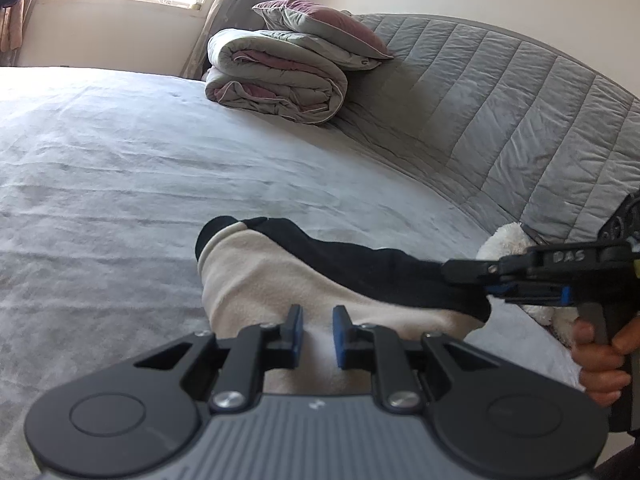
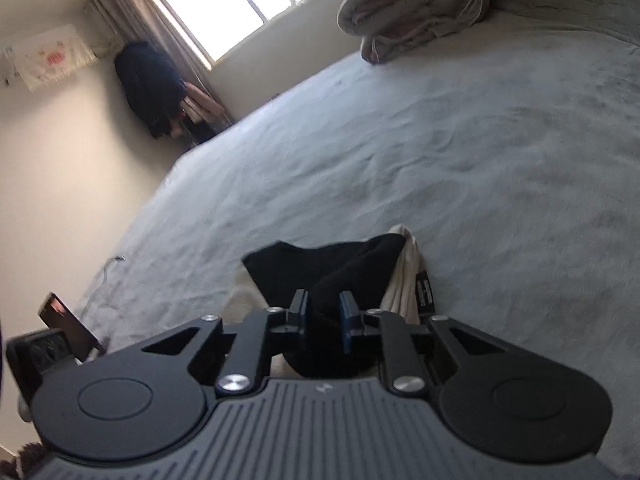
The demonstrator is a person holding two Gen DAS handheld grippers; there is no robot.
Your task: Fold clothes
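Note:
A cream fleece garment with a black section hangs low over the grey bed sheet, stretched between both grippers. My left gripper is at the bottom of the left wrist view, shut on a fold of the cream fabric. My right gripper comes in from the right, turned on its side, shut on the black fabric. In the right wrist view the black fabric runs between the pads of the right gripper. Cream fabric with a small black label shows beside it.
A folded quilt with a pillow on top lies at the far end by the quilted grey headboard. A white plush toy sits behind the right gripper. A hand holds that gripper. A phone stands at the bed's edge.

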